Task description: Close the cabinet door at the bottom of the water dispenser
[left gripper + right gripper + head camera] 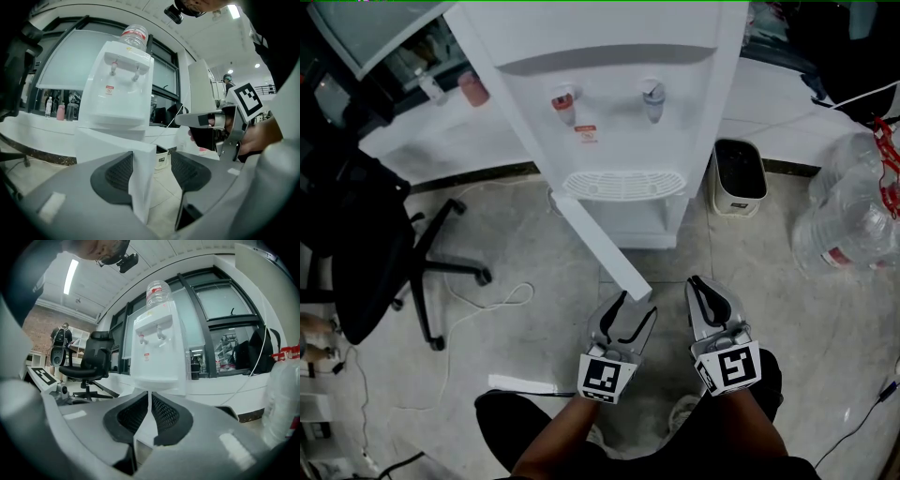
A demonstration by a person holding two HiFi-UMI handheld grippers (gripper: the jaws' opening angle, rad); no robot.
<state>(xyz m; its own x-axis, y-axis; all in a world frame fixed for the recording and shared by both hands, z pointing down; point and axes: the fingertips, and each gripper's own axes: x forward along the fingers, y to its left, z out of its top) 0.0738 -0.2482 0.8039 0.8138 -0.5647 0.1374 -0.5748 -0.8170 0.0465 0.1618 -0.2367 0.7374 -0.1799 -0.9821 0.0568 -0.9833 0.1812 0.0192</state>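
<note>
The door [598, 246], swung wide from the dispenser's [619, 112] base toward us, looks a thin, stiff, light panel that should pivot freely, so we would take it at its free edge. Our left tongs [634, 305] point about level, jaws apart astride that edge and not clamped. Our right tongs [698, 287] hang just beside, jaws together on nothing.

We see a white water dispenser [609, 112] with a white cabinet door [595, 246], one red tap [563, 99] and one silver-grey tap [653, 94]. Left of the dispenser is a black office chair [366, 244]. Right of it are a cream waste bin [739, 208], black inside, and clear water bottles [848, 216] with red labels. In front of it, the left gripper [637, 302] and right gripper [697, 284] are grey, their jaws lined in black cross-hatch, each with black-and-white square markers. The floor [553, 328] is pale beige tile.
</note>
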